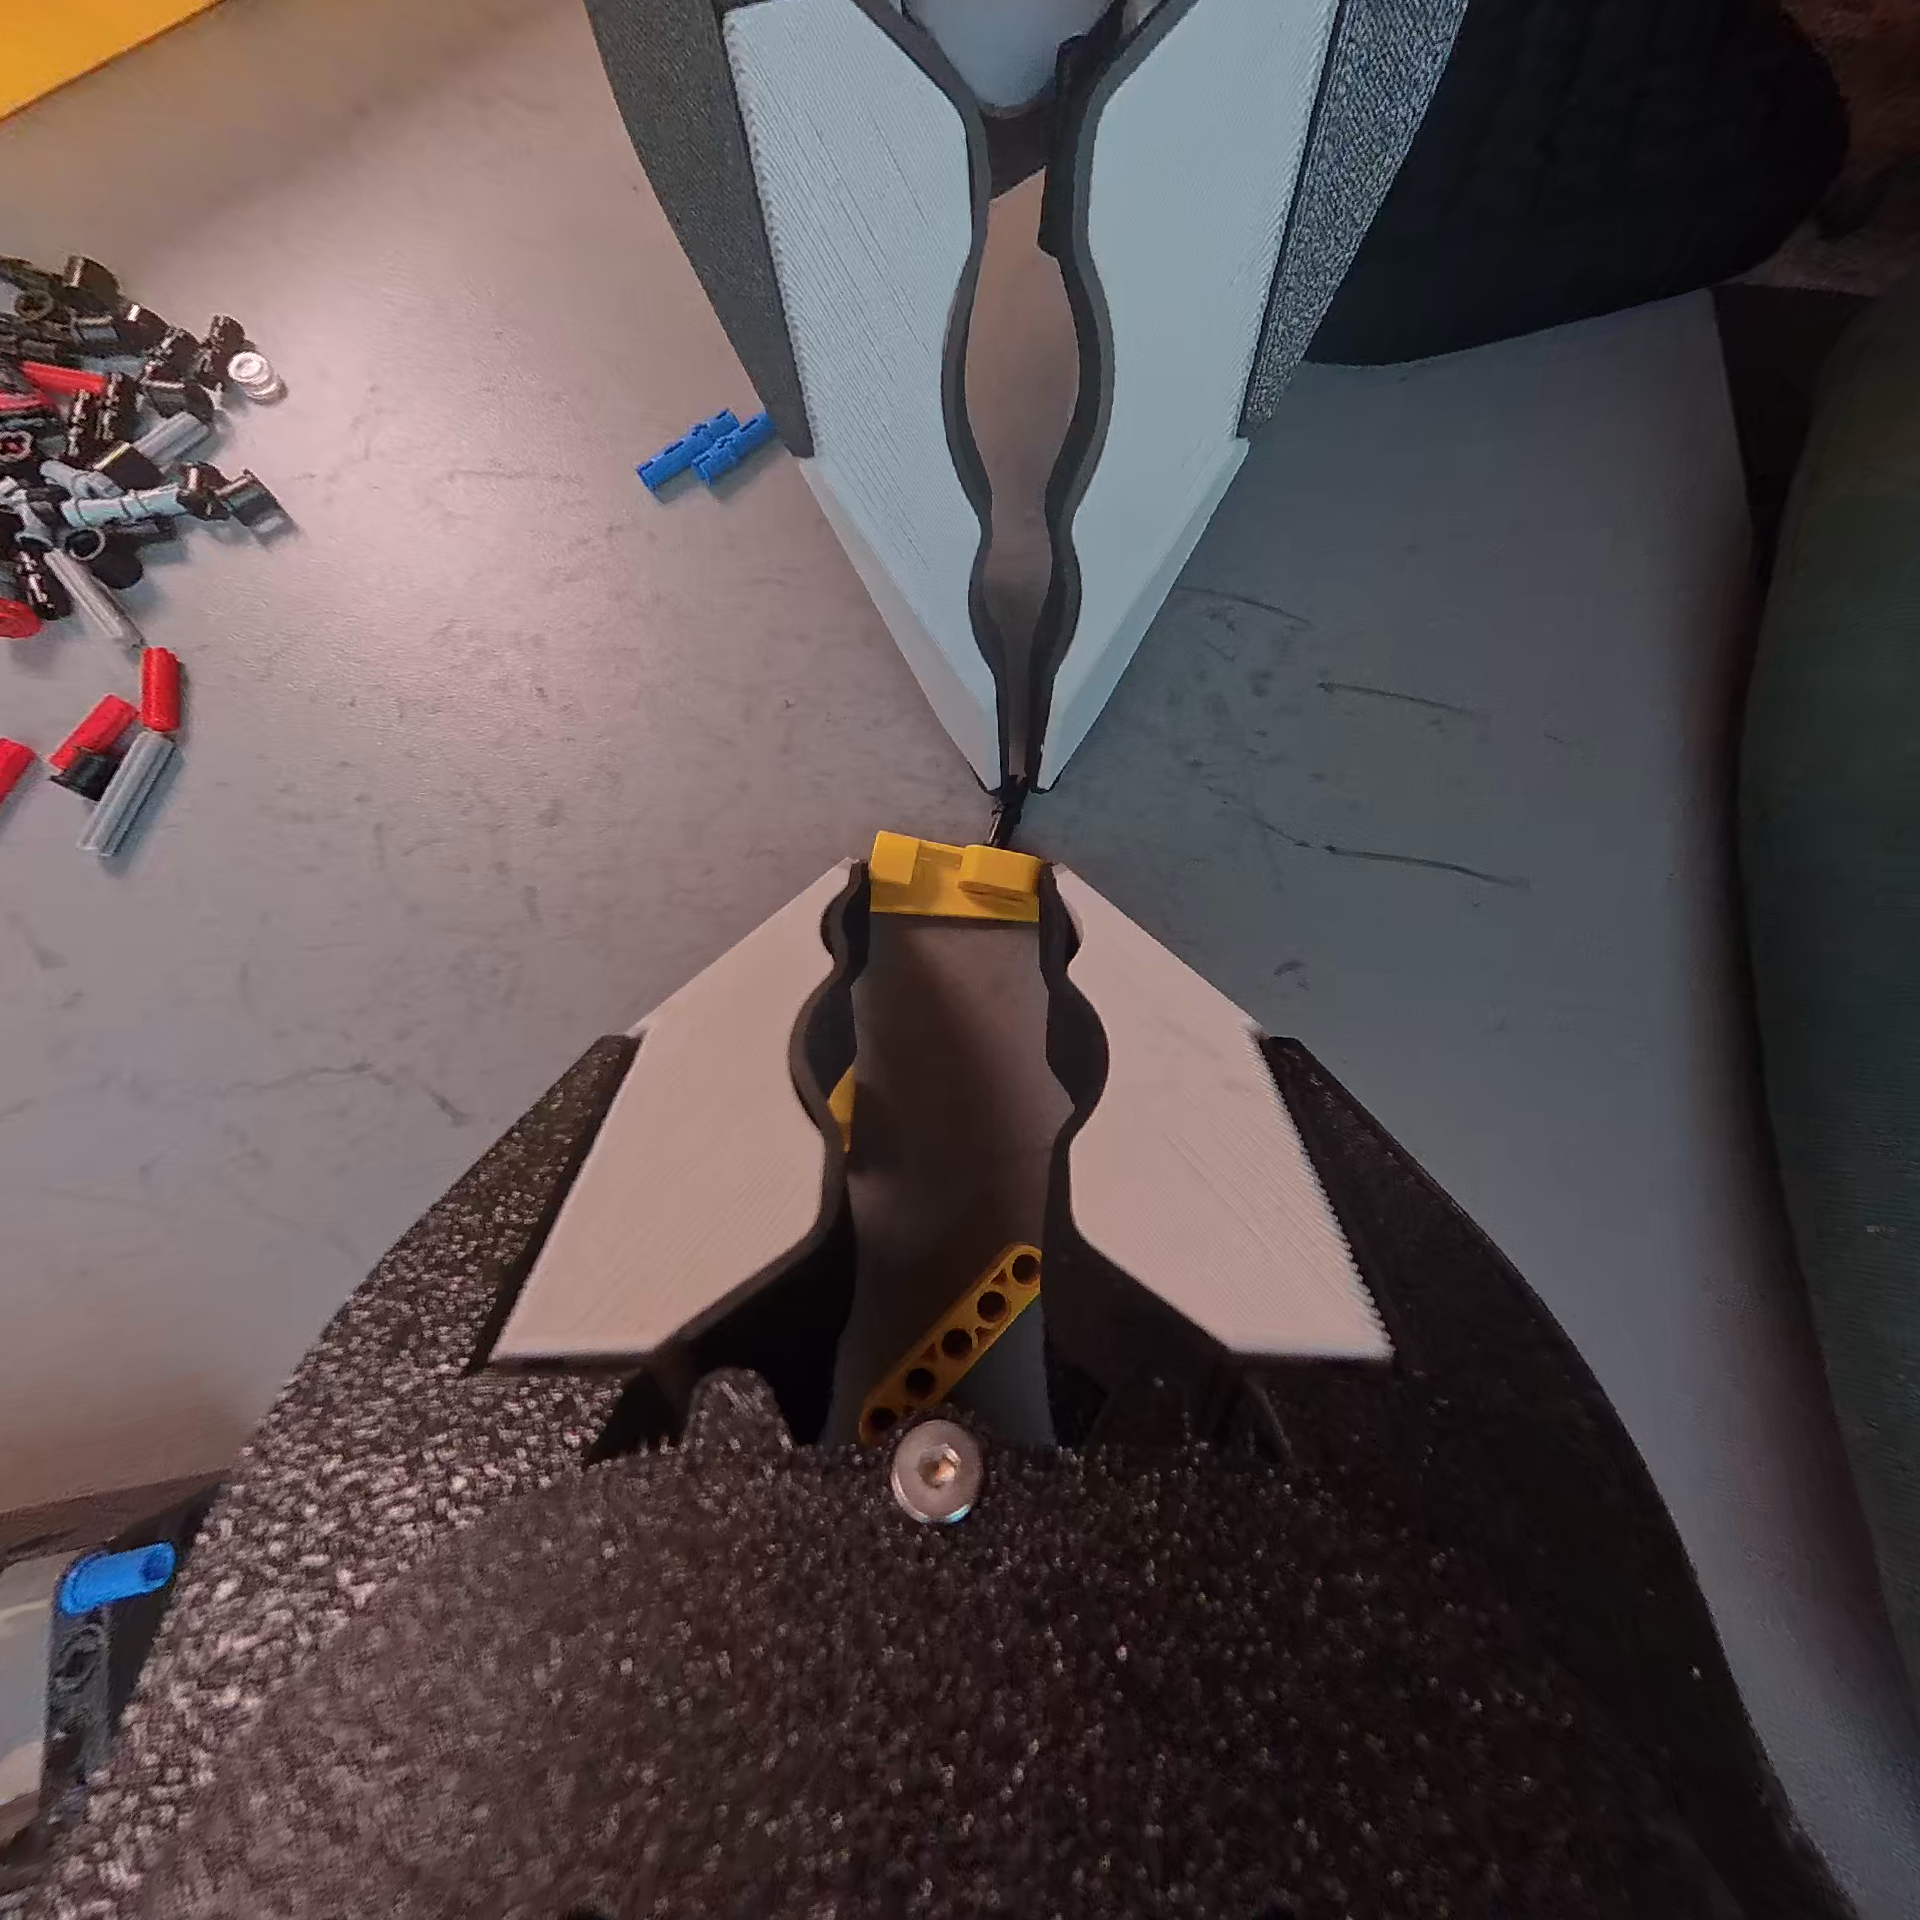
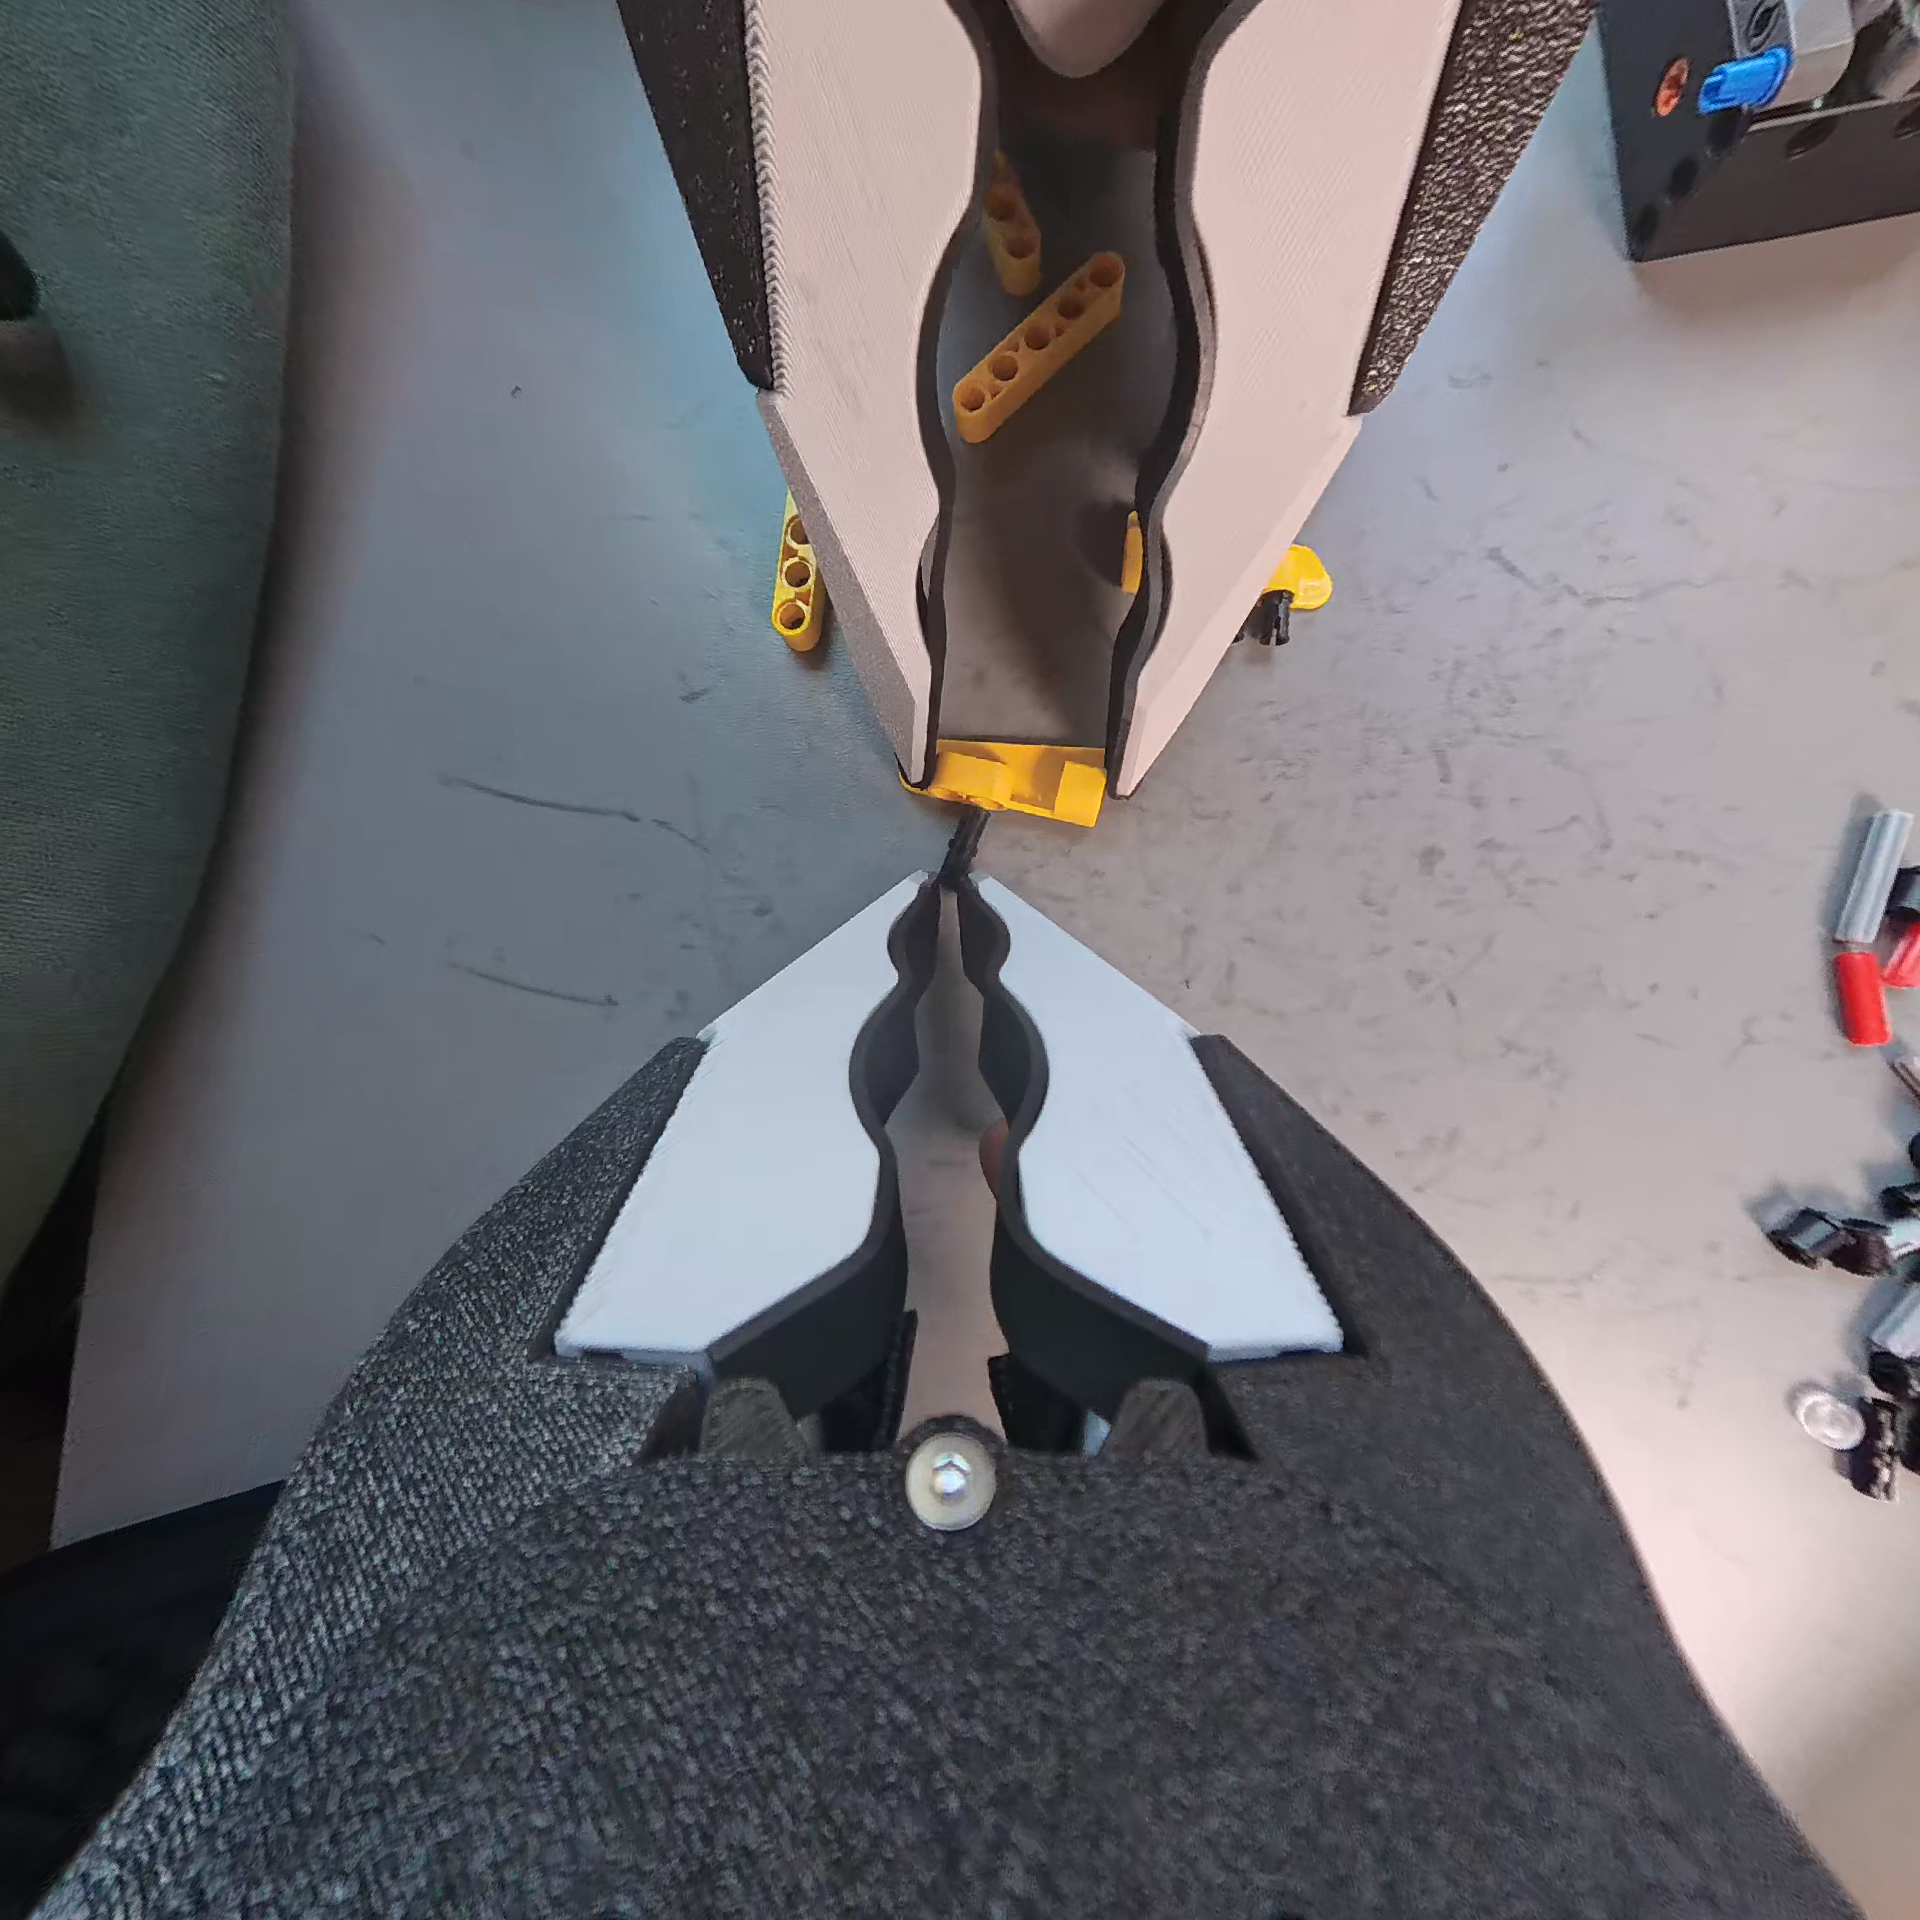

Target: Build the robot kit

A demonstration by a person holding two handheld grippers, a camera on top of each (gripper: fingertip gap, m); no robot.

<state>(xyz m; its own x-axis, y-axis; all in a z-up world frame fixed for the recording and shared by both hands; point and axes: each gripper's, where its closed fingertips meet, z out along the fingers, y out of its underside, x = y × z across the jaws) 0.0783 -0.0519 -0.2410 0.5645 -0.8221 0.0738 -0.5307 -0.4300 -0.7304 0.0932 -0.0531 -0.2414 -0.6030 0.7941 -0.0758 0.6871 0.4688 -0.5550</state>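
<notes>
My left gripper (image 1: 954,883) is shut on a small yellow plastic building piece (image 1: 951,875), held crosswise between its fingertips above the grey table. My right gripper (image 2: 951,883) is shut on a thin black pin (image 2: 961,844), whose free end points at the yellow piece (image 2: 1013,784) and sits right at its edge. The two grippers face each other tip to tip. In the left wrist view the right gripper (image 1: 1013,781) comes down from the top with the black pin (image 1: 1006,816) at its tips. In the right wrist view the left gripper (image 2: 1013,774) comes from the top.
Yellow holed beams (image 2: 1039,348) lie on the table under the left gripper; one (image 1: 951,1340) shows between its fingers. A heap of black, grey and red pins (image 1: 94,447) and blue pins (image 1: 707,452) lie left. A black block with a blue part (image 2: 1756,125) stands top right. The tips of both grippers are at nearly the same place.
</notes>
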